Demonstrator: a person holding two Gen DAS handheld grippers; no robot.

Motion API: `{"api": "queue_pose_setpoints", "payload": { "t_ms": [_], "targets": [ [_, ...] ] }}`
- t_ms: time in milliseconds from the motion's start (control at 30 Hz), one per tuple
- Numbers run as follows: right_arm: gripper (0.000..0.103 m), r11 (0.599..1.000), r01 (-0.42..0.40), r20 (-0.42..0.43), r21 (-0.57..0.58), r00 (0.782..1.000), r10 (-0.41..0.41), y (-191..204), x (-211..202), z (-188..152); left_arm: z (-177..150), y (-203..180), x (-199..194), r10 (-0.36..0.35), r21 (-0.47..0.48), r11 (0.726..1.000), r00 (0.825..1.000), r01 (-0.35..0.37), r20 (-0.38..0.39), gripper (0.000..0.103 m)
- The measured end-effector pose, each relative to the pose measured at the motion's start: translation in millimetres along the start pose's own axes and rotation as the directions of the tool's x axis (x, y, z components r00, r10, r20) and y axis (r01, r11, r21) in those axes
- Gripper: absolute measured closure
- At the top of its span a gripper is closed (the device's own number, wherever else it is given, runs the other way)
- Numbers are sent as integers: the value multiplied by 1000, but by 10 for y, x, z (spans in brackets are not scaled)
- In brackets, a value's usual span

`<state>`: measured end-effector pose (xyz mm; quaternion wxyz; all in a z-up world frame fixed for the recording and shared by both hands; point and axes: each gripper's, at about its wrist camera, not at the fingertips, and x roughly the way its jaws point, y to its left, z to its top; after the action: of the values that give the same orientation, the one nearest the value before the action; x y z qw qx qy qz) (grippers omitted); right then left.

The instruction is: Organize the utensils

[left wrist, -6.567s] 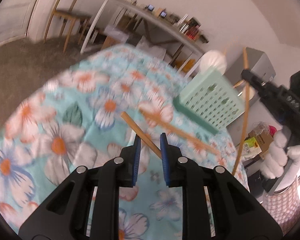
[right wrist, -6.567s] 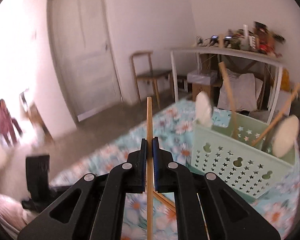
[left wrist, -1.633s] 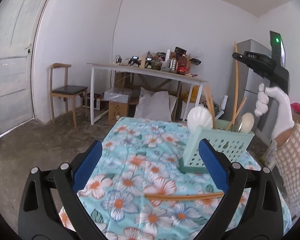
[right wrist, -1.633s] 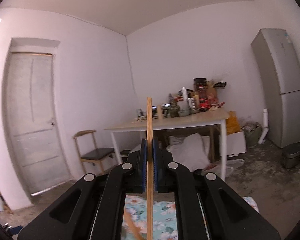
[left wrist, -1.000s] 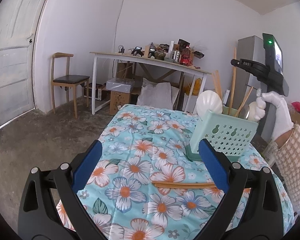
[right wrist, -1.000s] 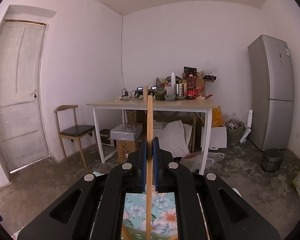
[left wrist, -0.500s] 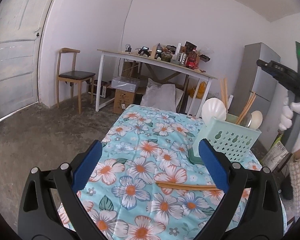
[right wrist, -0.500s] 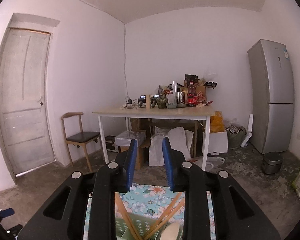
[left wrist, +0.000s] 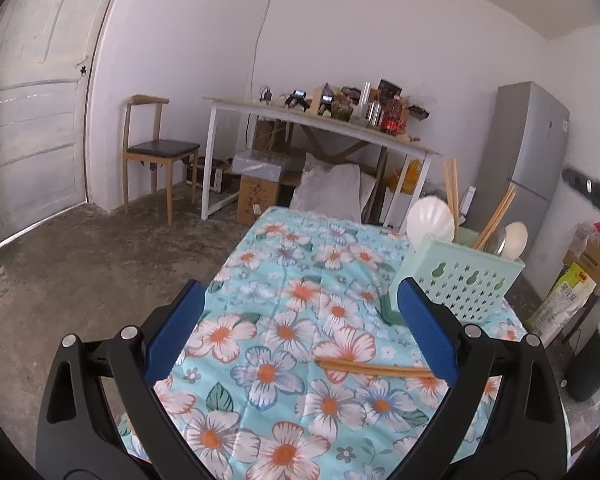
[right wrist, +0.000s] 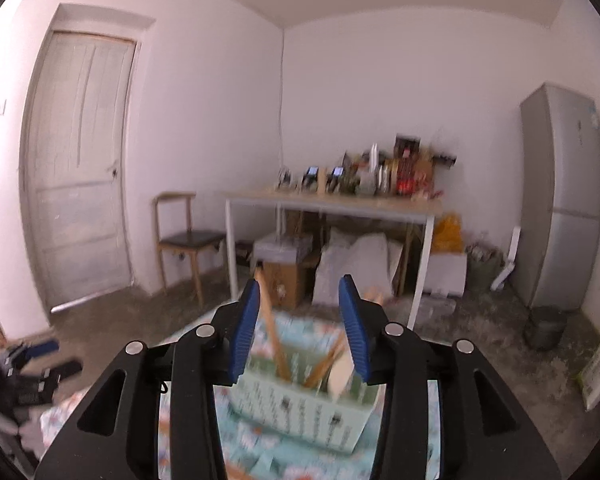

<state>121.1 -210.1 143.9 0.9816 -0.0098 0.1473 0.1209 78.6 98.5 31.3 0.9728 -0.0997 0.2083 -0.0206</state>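
My left tool (left wrist: 300,332) stands wide and empty over the worktop with the turquoise flowered cloth (left wrist: 284,280). Between its blue pads, toward four o'clock from their midpoint, lies the pair of long wooden chopsticks (left wrist: 374,368), flat on the cloth, long axis running nine to three, its right end just beside my right-hand pad. At two o'clock stands the mint-green perforated plastic basket (left wrist: 464,280), already bristling with upright chopsticks and pale spoons. My right tool (right wrist: 298,320) hangs above that basket; its jaws have just been opening, stand partly apart and grip nothing. I judge the left hand nearer to the pair: it needs to drop down and slightly right.
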Motion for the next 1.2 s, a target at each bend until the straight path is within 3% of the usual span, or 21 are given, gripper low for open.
{"api": "queue_pose_setpoints", "payload": {
  "t_ms": [67,200,300,400,433,500,567,700,867,1067,1200],
  "targets": [
    [62,1000,-14,-65,23,998,16,-1,66,-181,-26,-15,49,4,-1,1000,999,-4,-33,10],
    [62,993,-31,-231,116,971,57,-20,256,-670,-102,-29,140,0,-27,1000,997,-2,-78,10],
    [62,987,-13,-316,162,946,65,-62,369,-969,-251,-22,268,-88,-108,992,984,71,-158,10],
    [62,973,-1,-370,233,925,90,-168,437,-1179,-419,-61,436,-173,-173,976,958,134,-231,13],
    [62,970,3,-379,245,921,93,-204,461,-1228,-476,-85,508,-206,-199,967,945,157,-255,22],
    [62,964,11,-401,267,910,101,-278,488,-1299,-551,-117,632,-263,-250,949,921,193,-286,28],
    [62,963,15,-414,269,904,102,-298,536,-1311,-652,-131,790,-309,-327,923,898,204,-313,37],
    [62,958,22,-428,287,897,108,-378,536,-1378,-811,-89,1050,-373,-458,867,863,194,-341,46],
    [62,948,34,-452,315,884,119,-428,595,-1521,-879,35,1255,-397,-576,801,866,164,-305,55],
    [62,935,47,-457,353,880,128,-508,616,-1601,-899,115,1387,-367,-633,767,880,103,-302,74],
    [62,931,57,-464,360,877,125,-550,619,-1624,-910,148,1389,-361,-635,766,884,99,-298,81]
  ]
}}
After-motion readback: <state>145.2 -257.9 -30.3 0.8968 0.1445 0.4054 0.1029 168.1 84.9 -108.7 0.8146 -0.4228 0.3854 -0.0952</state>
